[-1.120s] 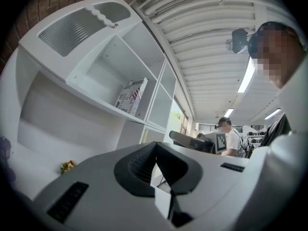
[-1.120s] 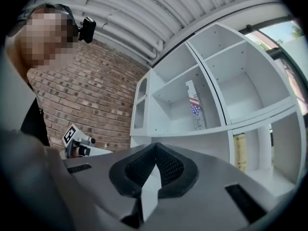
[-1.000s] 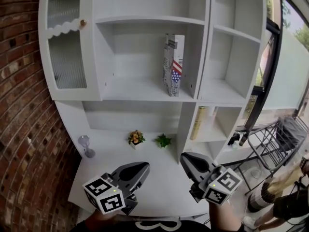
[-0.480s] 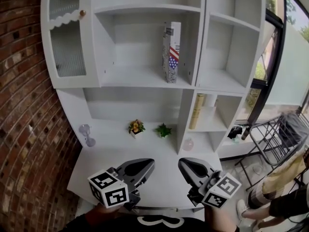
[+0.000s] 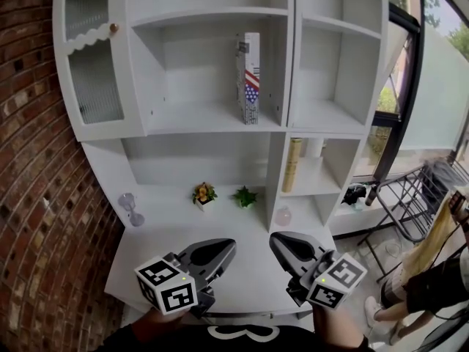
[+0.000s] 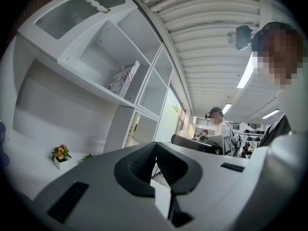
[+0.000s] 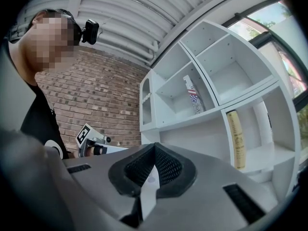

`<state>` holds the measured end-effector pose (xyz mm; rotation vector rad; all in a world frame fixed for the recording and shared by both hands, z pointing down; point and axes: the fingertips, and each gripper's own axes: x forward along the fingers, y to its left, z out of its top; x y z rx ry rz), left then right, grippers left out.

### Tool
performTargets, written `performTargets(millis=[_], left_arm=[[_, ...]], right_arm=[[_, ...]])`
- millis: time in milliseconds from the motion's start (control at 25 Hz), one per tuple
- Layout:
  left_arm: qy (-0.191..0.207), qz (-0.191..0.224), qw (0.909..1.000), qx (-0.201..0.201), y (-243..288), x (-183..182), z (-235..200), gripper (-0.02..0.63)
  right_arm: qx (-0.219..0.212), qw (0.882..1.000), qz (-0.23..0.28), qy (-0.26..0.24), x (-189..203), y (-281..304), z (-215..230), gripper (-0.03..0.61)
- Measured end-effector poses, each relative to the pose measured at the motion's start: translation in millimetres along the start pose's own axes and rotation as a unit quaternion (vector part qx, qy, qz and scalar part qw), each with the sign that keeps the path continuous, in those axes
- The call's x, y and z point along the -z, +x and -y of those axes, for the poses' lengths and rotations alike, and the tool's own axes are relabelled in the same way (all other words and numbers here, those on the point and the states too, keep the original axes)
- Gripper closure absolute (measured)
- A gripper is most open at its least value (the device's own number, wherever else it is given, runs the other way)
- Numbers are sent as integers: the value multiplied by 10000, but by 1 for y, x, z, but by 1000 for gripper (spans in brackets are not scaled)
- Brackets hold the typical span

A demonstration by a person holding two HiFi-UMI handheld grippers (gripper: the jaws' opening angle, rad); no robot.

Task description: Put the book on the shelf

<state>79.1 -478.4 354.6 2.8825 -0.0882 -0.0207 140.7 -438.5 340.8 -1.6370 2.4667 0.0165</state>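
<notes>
Grippers: two, held low over the near edge of the desk [image 5: 139, 270], side by side and apart, tips toward the shelf [image 5: 190, 119].
Left gripper [image 5: 220, 249]: clenched and empty; its own view shows the jaws meeting at the tips with nothing between them.
Right gripper [image 5: 282, 244]: clenched and empty too; the ribbed pads come together at the tip with nothing between them.
Desk: white, with its few small things all set back under the shelf.
Glass [image 5: 130, 210]: clear stemmed one, upright at the desk's back left, near the brick wall [image 5: 37, 196].
Flower pot [image 5: 204, 194]: small, orange blooms, at the back of the desk near the middle.
Plant [image 5: 245, 196]: small and green, just right of the flower pot, apart from it.
Round thing [image 5: 283, 216]: pale, pinkish, low in the right bay; too small to tell what it is.
Yellow book [image 5: 293, 165]: upright in the lower right compartment, against its left wall.
Book [image 5: 249, 79]: on the shelf, standing on end in the middle upper compartment, near its right wall, flag print on the cover; well apart from both grippers.
Door [image 5: 95, 79]: ribbed glass, upper left of the shelf, shut, small round knob [image 5: 113, 28].
Rack [image 5: 410, 222]: black wire, on the floor right of the shelf, by the window.
Person [image 5: 432, 270]: at the far right edge, beyond the rack.
</notes>
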Motion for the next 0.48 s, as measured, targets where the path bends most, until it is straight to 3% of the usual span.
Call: performTargets(millis=[480], left_arm=[[163,33,9999,18,2,-10,3,614]], right_arm=[[66,9998,-52,-164,-9,0,4,572]])
